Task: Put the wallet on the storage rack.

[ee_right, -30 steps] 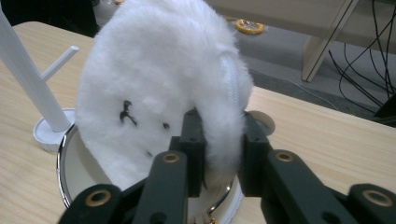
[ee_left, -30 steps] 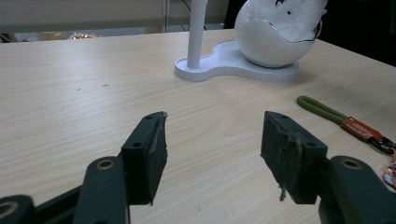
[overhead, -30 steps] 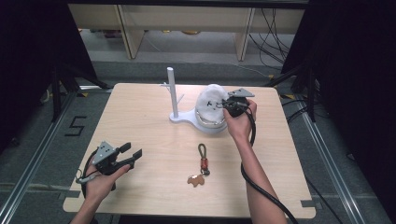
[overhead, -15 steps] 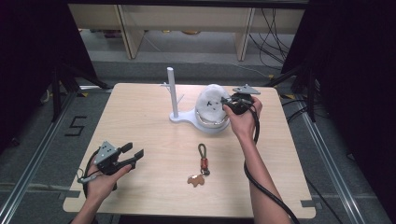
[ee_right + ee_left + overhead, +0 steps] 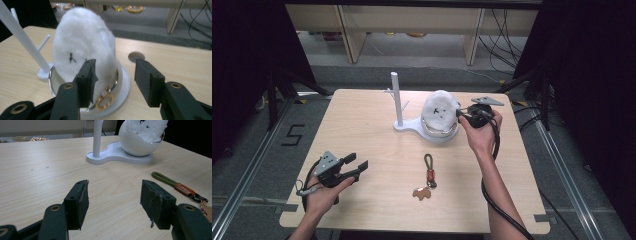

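We see the right gripper (image 5: pixel 462 114) just beside the white fluffy toy (image 5: pixel 439 111), which sits in the bowl of the white stand (image 5: pixel 447 136) on the table (image 5: pixel 362 125); its jaws are apart and grip nothing, having just opened wide and then narrowed a little. The toy stands tall and soft, so a brush from a jaw could tip it out, and the gold ring (image 5: pixel 103 102) at its base might snag, though blur hides how it lies. Compared with a second ago, our right hand has backed off from the toy, while the left gripper (image 5: pixel 354 167), jaws parted and empty, rests in the same spot near the keychain (image 5: pixel 429 174).
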Available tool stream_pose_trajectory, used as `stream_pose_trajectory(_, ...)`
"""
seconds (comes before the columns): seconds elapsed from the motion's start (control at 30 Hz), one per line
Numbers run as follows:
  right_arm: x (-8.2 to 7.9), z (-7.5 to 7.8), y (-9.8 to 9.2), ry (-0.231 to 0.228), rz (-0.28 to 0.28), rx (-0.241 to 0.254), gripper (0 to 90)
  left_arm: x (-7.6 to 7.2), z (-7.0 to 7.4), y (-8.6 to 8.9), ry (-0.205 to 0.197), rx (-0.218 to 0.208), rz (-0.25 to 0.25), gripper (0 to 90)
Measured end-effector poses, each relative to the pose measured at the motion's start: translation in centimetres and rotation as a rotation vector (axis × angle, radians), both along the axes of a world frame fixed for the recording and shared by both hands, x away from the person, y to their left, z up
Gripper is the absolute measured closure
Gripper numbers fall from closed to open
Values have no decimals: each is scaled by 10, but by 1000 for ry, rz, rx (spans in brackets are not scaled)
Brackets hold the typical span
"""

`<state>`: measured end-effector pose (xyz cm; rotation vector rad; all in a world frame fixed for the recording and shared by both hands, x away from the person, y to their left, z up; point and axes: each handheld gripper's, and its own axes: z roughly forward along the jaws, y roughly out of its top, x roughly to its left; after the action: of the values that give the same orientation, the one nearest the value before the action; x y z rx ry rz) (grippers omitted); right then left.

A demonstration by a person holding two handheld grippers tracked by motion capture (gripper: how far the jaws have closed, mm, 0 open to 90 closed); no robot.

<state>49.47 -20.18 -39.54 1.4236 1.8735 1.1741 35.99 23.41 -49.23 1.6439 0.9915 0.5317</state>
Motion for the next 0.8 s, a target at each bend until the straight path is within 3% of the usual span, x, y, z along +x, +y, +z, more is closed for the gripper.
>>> stream_pose_trajectory(0.1,-10,-3,-3,71,1,2,548,0,0,-1,1,-6,1,387)
stream_pose_trajectory(0.13,-10,-3,-3,71,1,2,548,0,0,-2,1,-6,0,387)
stream_pose_trajectory(0.2,-19,-7,-7,135,20,-13,563,1,1,-3,2,-6,-5,385)
stream_pose_trajectory(0.23,-19,-7,-7,135,20,-13,563,1,1,-3,2,-6,-5,383)
stream_pose_trajectory(0.27,-26,-11,-8,192,31,-28,565,2,1,-3,4,-1,-4,382)
stream_pose_trajectory(0.3,-31,-12,-5,227,7,0,566,2,1,-3,4,-1,-4,380)
stream_pose_trajectory(0.37,-32,-14,-7,241,29,-29,569,2,1,-4,8,8,-3,379)
stream_pose_trajectory(0.47,-45,-23,-5,312,45,-52,573,1,0,-4,10,9,-6,378)
stream_pose_trajectory(0.53,-46,-25,-4,318,48,-47,573,1,-1,-4,11,8,-7,379)
stream_pose_trajectory(0.57,-48,-27,-4,330,61,-67,573,1,-1,-4,11,11,-8,379)
stream_pose_trajectory(0.6,-50,-31,-3,361,61,-66,573,0,-1,-5,11,11,-9,379)
stream_pose_trajectory(0.8,-55,-36,2,395,41,-83,555,1,0,-5,7,7,-13,379)
